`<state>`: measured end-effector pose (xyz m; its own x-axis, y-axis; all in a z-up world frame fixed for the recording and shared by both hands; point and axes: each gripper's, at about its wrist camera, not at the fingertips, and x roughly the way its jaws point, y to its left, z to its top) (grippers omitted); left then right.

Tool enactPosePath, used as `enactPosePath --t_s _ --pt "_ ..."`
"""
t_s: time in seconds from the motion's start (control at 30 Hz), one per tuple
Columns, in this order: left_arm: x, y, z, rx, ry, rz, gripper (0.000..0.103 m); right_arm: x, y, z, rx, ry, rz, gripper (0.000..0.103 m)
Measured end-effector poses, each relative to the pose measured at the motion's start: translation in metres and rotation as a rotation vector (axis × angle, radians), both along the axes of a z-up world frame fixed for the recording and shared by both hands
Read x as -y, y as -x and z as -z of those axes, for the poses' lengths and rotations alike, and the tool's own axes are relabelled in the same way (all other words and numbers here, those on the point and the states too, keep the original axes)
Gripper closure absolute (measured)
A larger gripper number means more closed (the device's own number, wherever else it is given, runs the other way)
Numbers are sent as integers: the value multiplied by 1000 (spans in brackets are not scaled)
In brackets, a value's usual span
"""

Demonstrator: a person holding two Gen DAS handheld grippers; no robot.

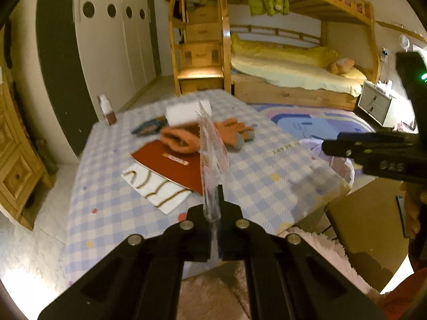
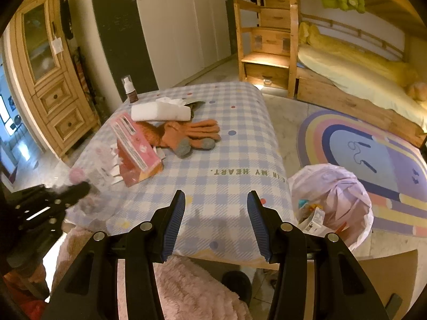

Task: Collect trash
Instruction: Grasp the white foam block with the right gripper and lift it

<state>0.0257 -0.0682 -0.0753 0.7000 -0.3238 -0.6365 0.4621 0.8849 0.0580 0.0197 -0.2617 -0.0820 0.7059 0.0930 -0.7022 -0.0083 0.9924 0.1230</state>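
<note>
Wrapper [image 1: 213, 154]: clear crinkly plastic with pink print, pinched edge-on in my left claw [image 1: 215, 213], jaws fully together on its lower end. In the left wrist view it stands up from the claw through frame center, above the checked counter [image 1: 267, 176]. In the right wrist view it's a blurry see-through sheet at lower left.

Handling, my guess: near weightless, floppy, slick film. It'll flap and could slide out of the pads if I swing fast. The grip is on the bottom edge only; a bite deeper into the sheet would hold better. Not fragile, so squeeze hard.

Right claw [image 2: 216, 222] is half open, nothing between the blue pads, hovering over the near counter edge at bottom center.

Bin [image 2: 331, 202], white bag liner, sits at right of the right wrist view, beside the counter, some trash already inside. Likely drop spot.

Left on the counter: gloves [image 2: 192, 133], pink box [image 2: 138, 149], tissue pack [image 2: 160, 112], bottle [image 2: 130, 90], red booklet [image 1: 170, 168], dark snack packet [image 1: 149, 128]. The packet probably counts as trash too.
</note>
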Motion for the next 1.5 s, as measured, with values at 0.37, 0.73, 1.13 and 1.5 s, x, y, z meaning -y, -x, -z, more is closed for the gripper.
enactPosePath --t_s 0.37,0.73,1.13,1.5 --pt "-54 -21 -22 66 30 -209 103 -26 -21 -14 37 26 -70 51" --pt "-75 -59 -19 76 19 -310 103 -66 -94 -19 76 60 -180 52" --pt "-85 -79 -12 29 28 -344 103 -80 -160 -2 -27 -28 -182 73" --pt "-84 -66 -20 35 43 -323 103 -80 -102 -36 87 -42 -265 83"
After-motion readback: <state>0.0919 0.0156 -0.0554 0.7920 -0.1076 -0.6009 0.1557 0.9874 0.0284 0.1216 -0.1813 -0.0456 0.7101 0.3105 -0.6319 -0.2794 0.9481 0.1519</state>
